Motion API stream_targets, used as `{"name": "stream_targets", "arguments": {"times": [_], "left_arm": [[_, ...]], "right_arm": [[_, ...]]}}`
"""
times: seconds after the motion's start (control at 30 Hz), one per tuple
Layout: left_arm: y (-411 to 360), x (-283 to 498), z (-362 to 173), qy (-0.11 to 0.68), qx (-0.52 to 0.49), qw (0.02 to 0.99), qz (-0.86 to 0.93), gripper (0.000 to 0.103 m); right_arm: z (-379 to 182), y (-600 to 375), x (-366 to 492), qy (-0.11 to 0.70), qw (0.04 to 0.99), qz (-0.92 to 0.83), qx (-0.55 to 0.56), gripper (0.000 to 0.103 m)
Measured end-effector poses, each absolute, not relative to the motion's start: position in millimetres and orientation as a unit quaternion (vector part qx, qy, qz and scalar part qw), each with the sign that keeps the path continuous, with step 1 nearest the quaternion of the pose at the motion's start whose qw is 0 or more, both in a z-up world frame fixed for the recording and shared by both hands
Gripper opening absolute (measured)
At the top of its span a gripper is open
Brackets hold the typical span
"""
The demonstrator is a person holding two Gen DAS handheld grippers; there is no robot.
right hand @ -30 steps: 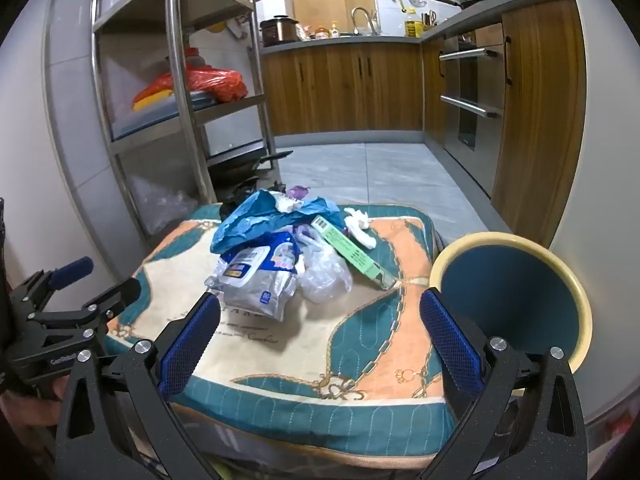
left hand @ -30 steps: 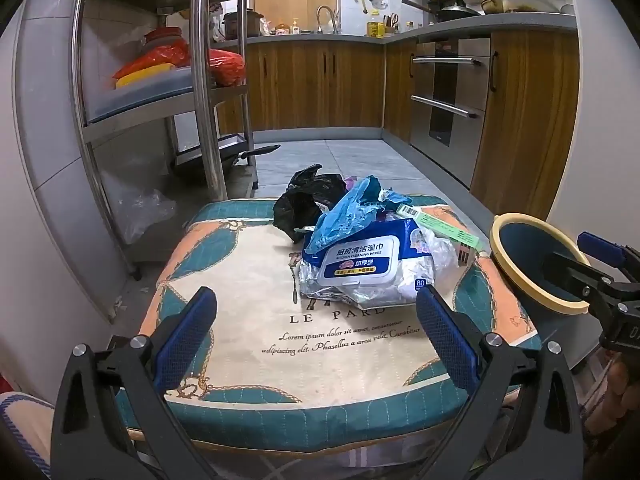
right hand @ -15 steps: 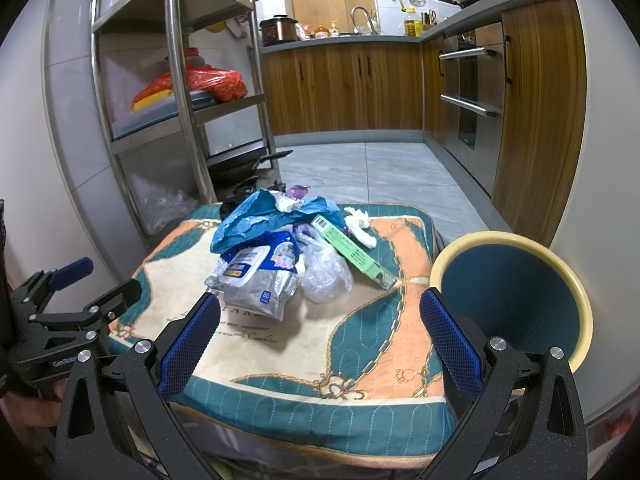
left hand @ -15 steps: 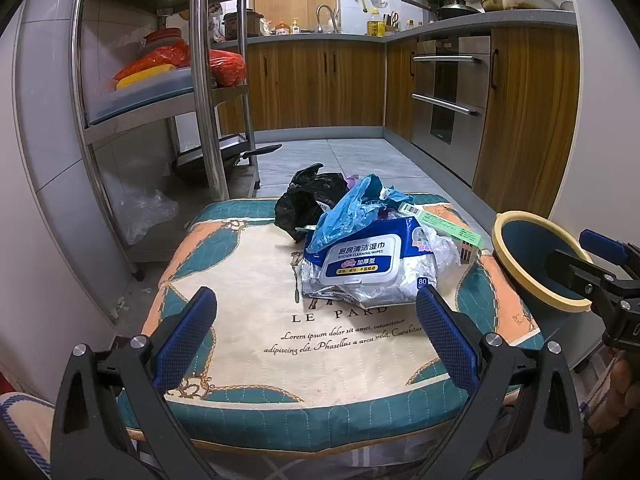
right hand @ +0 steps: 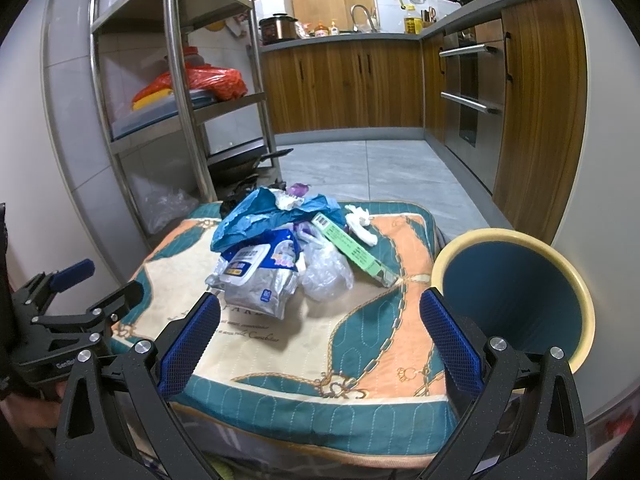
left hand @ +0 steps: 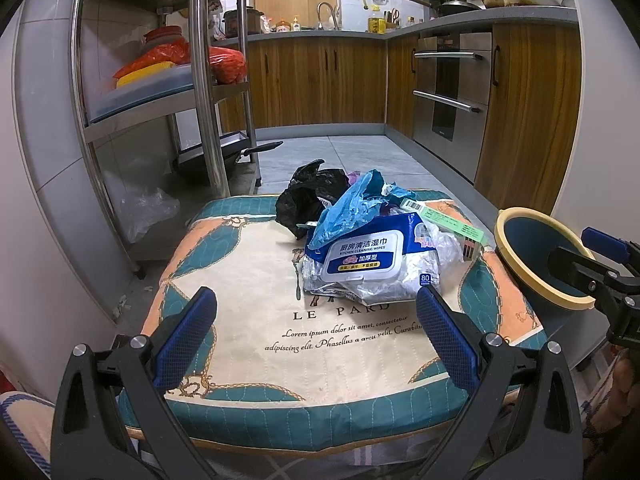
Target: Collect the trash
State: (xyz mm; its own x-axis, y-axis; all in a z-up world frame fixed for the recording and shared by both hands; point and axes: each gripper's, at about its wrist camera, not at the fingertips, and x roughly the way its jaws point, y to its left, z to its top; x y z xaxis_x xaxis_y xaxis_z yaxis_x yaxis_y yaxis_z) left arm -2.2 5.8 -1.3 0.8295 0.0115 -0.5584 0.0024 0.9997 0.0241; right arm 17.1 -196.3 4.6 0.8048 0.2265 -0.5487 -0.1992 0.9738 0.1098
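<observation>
Grippers hover wide apart and empty at the near edge of a patterned cushion point(left hand: 248, 320): the left gripper point(left hand: 316, 320) faces the trash head-on, while the right gripper point(right hand: 320, 328) sits beside a blue bin with a yellow rim point(right hand: 516, 280). Mid-cushion lies the pile, a wipes pack point(left hand: 360, 264) under a crumpled blue bag point(left hand: 352, 208), a clear bag point(right hand: 326, 270) and a green box point(right hand: 352, 246) beside it. Behind it rests a black bag point(left hand: 308, 200), with a steel shelf rack point(left hand: 204, 92) beyond.

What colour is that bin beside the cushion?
The bin is dark blue with a pale yellow rim, clearest in the right wrist view.
</observation>
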Motion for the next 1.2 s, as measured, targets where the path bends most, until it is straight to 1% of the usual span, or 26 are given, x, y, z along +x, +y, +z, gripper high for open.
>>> {"name": "stream_targets", "arguments": {"times": [1.2], "left_arm": [[6.8,-1.1,-7.9,0.297,0.010,0.955,0.006,0.098]], "right_arm": [[2.4,-197.3,18.1,0.294,0.949,0.112,0.025,0.099]]}}
